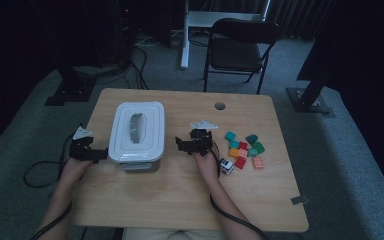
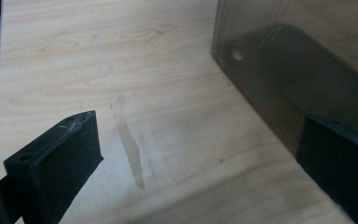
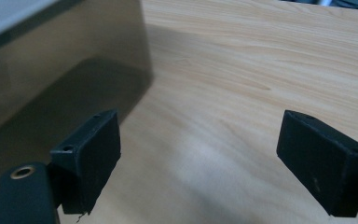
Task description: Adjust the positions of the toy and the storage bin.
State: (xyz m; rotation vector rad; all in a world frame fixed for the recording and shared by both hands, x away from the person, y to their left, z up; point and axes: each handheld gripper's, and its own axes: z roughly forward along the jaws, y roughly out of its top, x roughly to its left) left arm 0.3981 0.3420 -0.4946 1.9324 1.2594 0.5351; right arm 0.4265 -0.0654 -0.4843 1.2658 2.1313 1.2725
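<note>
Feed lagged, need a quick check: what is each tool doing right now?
Left tool: open, holding nothing, beside the lidded box.
Right tool: open, holding nothing, on the box's other side.

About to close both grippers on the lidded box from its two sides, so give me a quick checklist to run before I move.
1. Left gripper open: ok, its jaws stand wide apart in the left gripper view.
2. Right gripper open: ok, wide gap between its jaws.
3. Grippers on opposite sides of the box: ok, one at each side near its front.
4. Lid on the box: ok, it sits flat; whether it is latched, cannot tell.
5. Toy blocks out of the way: ok, they lie to the right of the right hand.
6. Jaws touching the box: cannot tell.
</note>
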